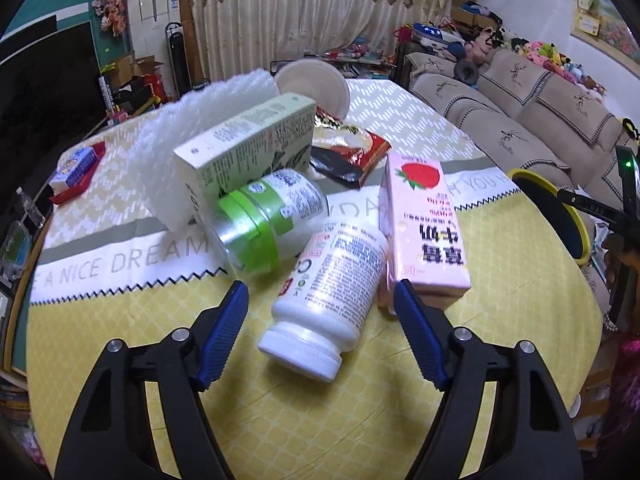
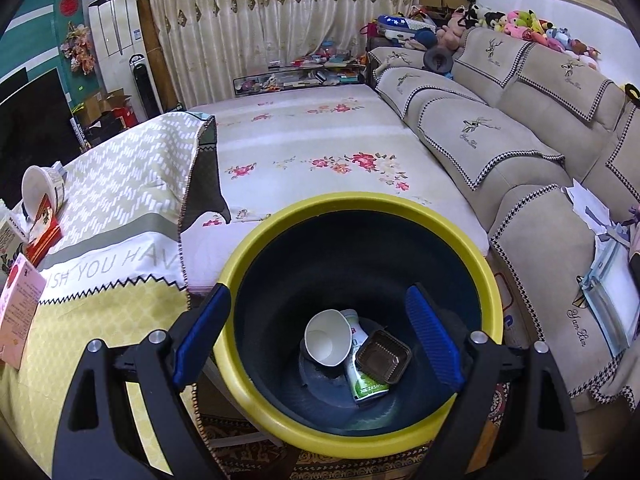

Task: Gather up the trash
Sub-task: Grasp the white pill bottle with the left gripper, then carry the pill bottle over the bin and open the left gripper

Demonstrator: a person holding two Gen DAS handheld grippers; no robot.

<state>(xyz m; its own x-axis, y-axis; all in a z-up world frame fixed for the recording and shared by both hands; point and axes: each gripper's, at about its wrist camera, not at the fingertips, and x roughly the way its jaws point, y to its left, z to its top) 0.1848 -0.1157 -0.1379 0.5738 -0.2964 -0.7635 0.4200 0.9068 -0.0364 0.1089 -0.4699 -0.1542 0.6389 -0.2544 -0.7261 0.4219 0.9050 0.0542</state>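
Observation:
A white plastic bottle [image 1: 324,300] lies on its side on the yellow tablecloth [image 1: 120,328], cap toward me. My left gripper [image 1: 320,292] stands open around it, and neither blue pad touches it. Just right of it is a pink strawberry milk carton [image 1: 424,232]. Behind it are a clear jar with a green lid [image 1: 260,224], a green-and-white carton [image 1: 248,144], white foam netting [image 1: 192,120], a red snack wrapper [image 1: 352,148] and a paper bowl [image 1: 316,88]. My right gripper [image 2: 318,294] hangs open and empty over the yellow-rimmed bin [image 2: 360,204]. The bin holds a paper cup [image 2: 328,340], a brown tray [image 2: 384,356] and a small green-labelled bottle [image 2: 366,384].
The bin [image 1: 560,200] stands beside the table's right edge, next to a floral-covered daybed [image 2: 320,152] and a beige sofa [image 2: 520,120]. A small blue-and-white box [image 1: 76,166] rests on a red packet at the table's far left. A dark TV screen [image 1: 40,92] fills the left wall.

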